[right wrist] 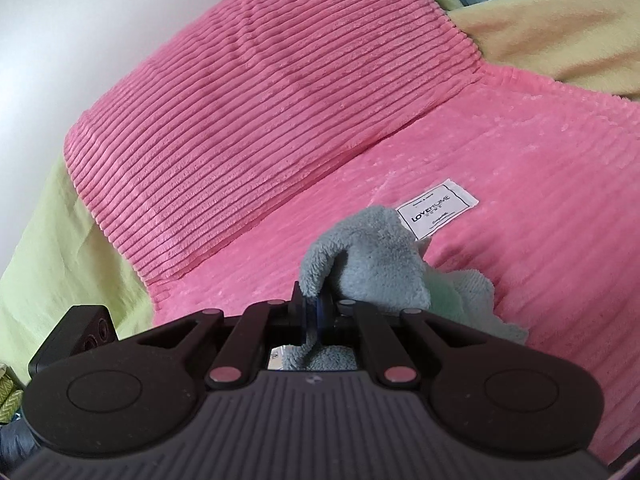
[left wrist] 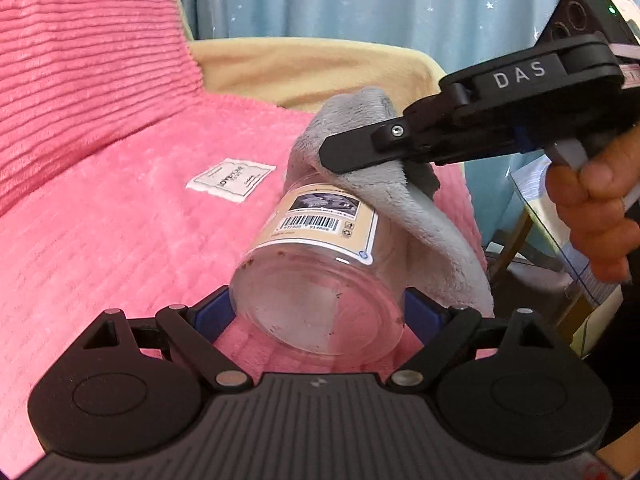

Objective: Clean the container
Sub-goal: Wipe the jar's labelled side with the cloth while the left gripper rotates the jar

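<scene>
A clear glass jar (left wrist: 320, 276) with a beige barcode label lies tilted, its base toward the left wrist camera. My left gripper (left wrist: 320, 312) is shut on the jar near its base, blue pads on both sides. A grey fleece cloth (left wrist: 404, 208) drapes over the jar's far end and right side. My right gripper (left wrist: 332, 156), held by a hand (left wrist: 592, 216), comes in from the right and is shut on the cloth, pressing it against the jar. In the right wrist view the right gripper (right wrist: 314, 312) pinches the grey cloth (right wrist: 372, 260); the jar is hidden beneath it.
A pink ribbed blanket (left wrist: 120, 220) with a white sewn label (left wrist: 231, 179) covers the surface below. A pink corduroy cushion (right wrist: 260, 92) stands behind it, with yellow fabric (left wrist: 312, 68) and a blue curtain (left wrist: 360, 0) beyond. At the right stands a wooden frame (left wrist: 516, 240).
</scene>
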`<state>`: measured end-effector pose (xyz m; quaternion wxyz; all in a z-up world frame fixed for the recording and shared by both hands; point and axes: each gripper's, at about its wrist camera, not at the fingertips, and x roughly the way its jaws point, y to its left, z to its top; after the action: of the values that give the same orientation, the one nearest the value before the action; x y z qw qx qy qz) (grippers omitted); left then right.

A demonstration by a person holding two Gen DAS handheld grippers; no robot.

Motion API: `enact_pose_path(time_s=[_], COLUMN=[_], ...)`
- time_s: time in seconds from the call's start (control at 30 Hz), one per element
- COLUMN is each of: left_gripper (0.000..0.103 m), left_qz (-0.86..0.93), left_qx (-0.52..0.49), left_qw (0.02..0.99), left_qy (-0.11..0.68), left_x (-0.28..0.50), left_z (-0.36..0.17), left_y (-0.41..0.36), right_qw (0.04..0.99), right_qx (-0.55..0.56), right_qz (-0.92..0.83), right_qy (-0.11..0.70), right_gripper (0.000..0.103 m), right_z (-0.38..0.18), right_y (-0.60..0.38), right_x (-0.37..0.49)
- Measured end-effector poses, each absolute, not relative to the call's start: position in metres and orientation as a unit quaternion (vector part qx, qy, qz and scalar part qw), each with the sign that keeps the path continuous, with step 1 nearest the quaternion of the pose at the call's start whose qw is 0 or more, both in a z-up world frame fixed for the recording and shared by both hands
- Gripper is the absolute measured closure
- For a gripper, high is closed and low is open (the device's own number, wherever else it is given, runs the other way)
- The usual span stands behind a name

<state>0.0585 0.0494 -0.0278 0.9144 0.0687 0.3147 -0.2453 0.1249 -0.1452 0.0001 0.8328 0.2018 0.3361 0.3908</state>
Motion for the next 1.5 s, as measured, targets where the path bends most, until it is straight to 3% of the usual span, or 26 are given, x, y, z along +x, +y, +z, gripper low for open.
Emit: enact_pose_path(time_s=[0.27, 0.43, 0.53, 0.73, 0.83, 0.97, 1.2, 1.4, 1.5], left_gripper=[0.014, 0.015, 0.013, 0.011, 0.014, 0.015, 0.015, 0.015, 0.009], left_qz=[-0.192, -0.191, -0.201, -0.24, -0.252, -0.246, -0.204, -0.209, -0.235], left_qx=[0.247, 0.281, 0.262, 0.057, 0.002, 0.055, 0.263, 0.262, 0.21], left_qw=[0.915, 0.909, 0.91, 0.919, 0.91, 0.915, 0.912, 0.91, 0.91], left_qy=[0.253, 0.242, 0.252, 0.309, 0.33, 0.314, 0.239, 0.244, 0.269], left_x=[0.04, 0.04, 0.042, 0.061, 0.072, 0.064, 0.028, 0.029, 0.032], left_z=[-0.038, -0.042, -0.036, -0.023, -0.026, -0.024, -0.037, -0.034, -0.024], left_y=[0.017, 0.01, 0.012, 0.057, 0.071, 0.061, 0.019, 0.016, 0.025], right_qw=[0.788, 0.815, 0.827, 0.843, 0.841, 0.839, 0.834, 0.847, 0.848], right_qx=[0.162, 0.169, 0.182, 0.2, 0.196, 0.19, 0.18, 0.212, 0.217], right_qz=[0.478, 0.44, 0.415, 0.377, 0.384, 0.392, 0.406, 0.36, 0.356], right_qy=[0.351, 0.337, 0.333, 0.326, 0.327, 0.327, 0.328, 0.328, 0.327], right_gripper=[0.1, 0.101, 0.101, 0.101, 0.101, 0.1, 0.101, 0.101, 0.101], right_z=[0.001, 0.002, 0.002, 0.001, 0.001, 0.002, 0.003, 0.001, 0.0], right_y=[-0.122, -0.13, -0.139, -0.151, -0.148, -0.145, -0.139, -0.148, -0.152], right_x=[0.112, 0.116, 0.12, 0.124, 0.122, 0.12, 0.117, 0.124, 0.123])
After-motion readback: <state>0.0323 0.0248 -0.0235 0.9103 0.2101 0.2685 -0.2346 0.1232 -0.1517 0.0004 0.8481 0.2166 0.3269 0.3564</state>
